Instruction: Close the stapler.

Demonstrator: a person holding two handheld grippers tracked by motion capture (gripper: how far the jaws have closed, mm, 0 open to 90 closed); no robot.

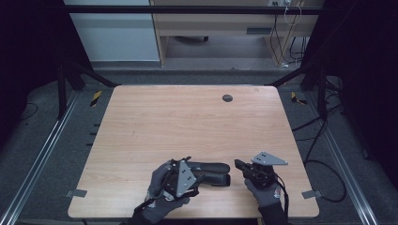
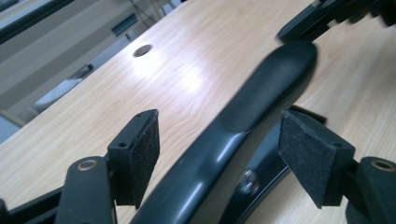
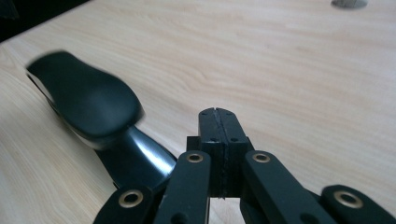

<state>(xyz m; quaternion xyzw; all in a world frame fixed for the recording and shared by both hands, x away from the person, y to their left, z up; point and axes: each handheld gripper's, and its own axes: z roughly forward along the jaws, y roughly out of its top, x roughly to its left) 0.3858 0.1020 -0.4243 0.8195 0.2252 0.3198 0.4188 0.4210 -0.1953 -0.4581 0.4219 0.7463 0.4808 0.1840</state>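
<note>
A black stapler (image 1: 213, 172) is seen lying on the wooden table (image 1: 187, 122) near its front edge, its long axis running left to right. Its rounded free end points toward the right gripper (image 1: 238, 164), whose jaws are pressed shut on nothing. The left gripper (image 2: 217, 154) is spread open astride the stapler's body. The stapler's rear end is hidden by that hand.

No text, label, brand or number can be read anywhere.
</note>
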